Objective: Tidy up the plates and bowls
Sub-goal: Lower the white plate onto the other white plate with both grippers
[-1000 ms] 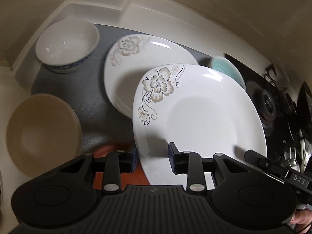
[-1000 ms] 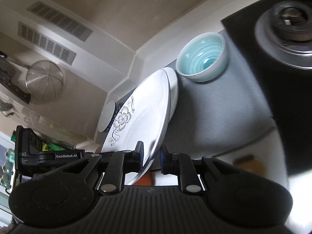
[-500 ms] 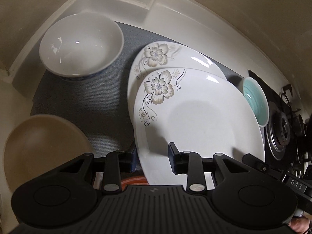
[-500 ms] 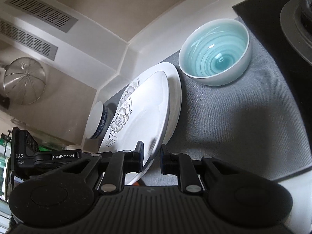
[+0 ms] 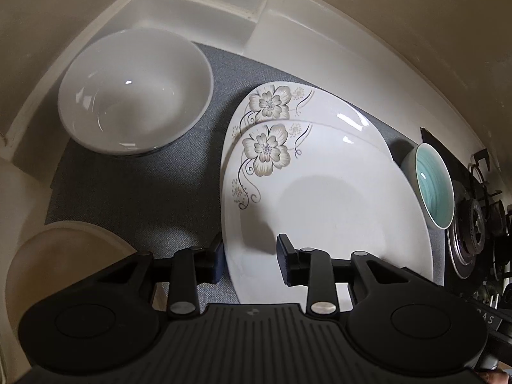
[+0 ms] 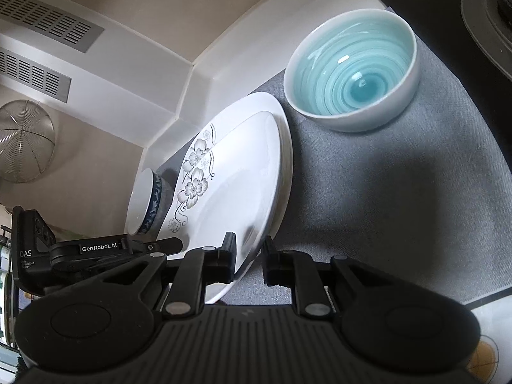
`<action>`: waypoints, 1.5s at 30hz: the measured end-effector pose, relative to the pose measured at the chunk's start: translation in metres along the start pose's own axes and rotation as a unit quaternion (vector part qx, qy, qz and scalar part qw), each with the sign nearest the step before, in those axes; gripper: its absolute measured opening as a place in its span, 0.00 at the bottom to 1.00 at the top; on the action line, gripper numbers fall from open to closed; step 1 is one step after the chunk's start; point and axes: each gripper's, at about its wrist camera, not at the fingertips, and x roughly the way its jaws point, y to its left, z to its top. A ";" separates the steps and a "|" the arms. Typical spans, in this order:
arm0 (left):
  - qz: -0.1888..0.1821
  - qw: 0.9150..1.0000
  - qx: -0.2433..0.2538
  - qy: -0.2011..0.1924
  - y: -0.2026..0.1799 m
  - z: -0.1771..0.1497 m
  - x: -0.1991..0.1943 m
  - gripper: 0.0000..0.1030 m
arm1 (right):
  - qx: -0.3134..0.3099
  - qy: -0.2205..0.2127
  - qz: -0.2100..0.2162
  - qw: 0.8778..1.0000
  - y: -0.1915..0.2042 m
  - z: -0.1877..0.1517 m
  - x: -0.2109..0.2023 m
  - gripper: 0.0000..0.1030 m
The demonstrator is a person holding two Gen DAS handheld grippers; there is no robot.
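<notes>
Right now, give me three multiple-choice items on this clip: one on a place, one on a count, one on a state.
1. Where does the held plate sit?
A. over a second flowered plate
B. inside the white bowl
C. on the stove

2. How many bowls stand on the grey mat?
A. one
B. two
C. four

3. How is the held plate gripped?
A. by the left gripper alone
B. by no gripper
C. by the left gripper and the right gripper, one on each edge

Key: 1 A, the matching flowers peek out beyond its far rim. 2 B, the white bowl and the teal bowl. 3 C, each wrist view shows the plate's rim between its fingers.
</notes>
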 end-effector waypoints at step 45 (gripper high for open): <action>-0.105 0.989 -0.099 0.013 0.035 -0.026 -0.002 0.16 | -0.020 0.003 -0.056 0.998 0.003 -0.005 -0.006 0.14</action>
